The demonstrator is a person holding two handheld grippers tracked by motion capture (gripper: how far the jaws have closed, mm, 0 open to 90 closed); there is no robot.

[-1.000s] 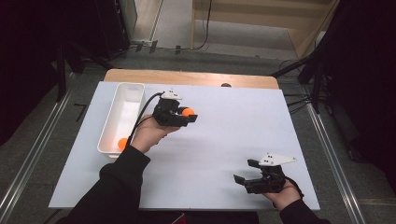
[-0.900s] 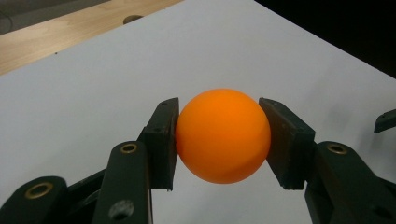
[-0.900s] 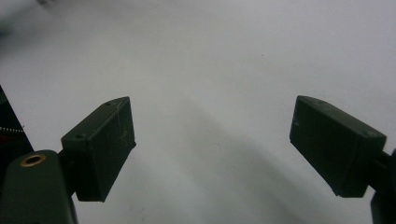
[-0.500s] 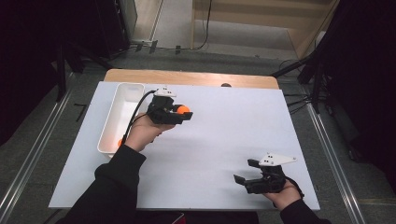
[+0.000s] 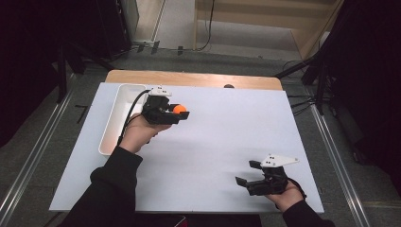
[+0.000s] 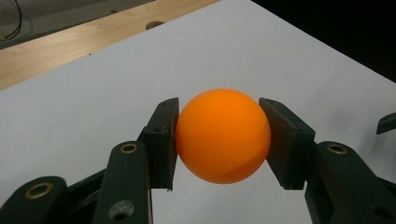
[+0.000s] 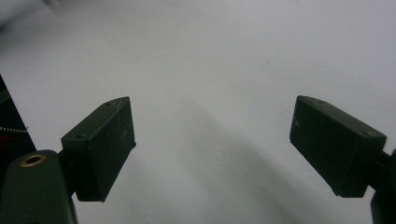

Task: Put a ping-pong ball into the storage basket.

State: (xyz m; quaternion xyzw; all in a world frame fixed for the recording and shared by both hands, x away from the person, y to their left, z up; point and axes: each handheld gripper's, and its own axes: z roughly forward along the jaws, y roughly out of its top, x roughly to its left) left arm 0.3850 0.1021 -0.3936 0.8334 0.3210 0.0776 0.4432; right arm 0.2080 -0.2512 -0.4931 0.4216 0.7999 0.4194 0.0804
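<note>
High view: your left hand-held gripper (image 5: 182, 112) sits over the far-left part of the desk (image 5: 227, 142), just right of the white tray (image 5: 112, 124). It carries an orange ball (image 5: 178, 109) between its jaws, clear of the white surface. The jaws point away from the tray and toward the open middle of the desk, so the ball looks to be on its way out of the tray rather than into it; that is a judgement. An orange tint shows at the near end of the tray, too faint to say what it is. Your right hand-held gripper (image 5: 249, 173) rests low at the near-right corner, well apart from the ball, likely parked so it stays out of the carrying hand's path.

Left gripper view: the ball (image 6: 223, 135) is pinched across its widest part, one pad (image 6: 163, 135) touching each side. The hold is centred, which suits a smooth round thing that would squirt out of an off-centre pinch. Below it lies bare desk and, farther off, a wooden edge (image 6: 88, 42).

Right gripper view: jaws spread wide, nothing between the pads (image 7: 102, 144), only white desk beneath. Ready, but idle.
</note>
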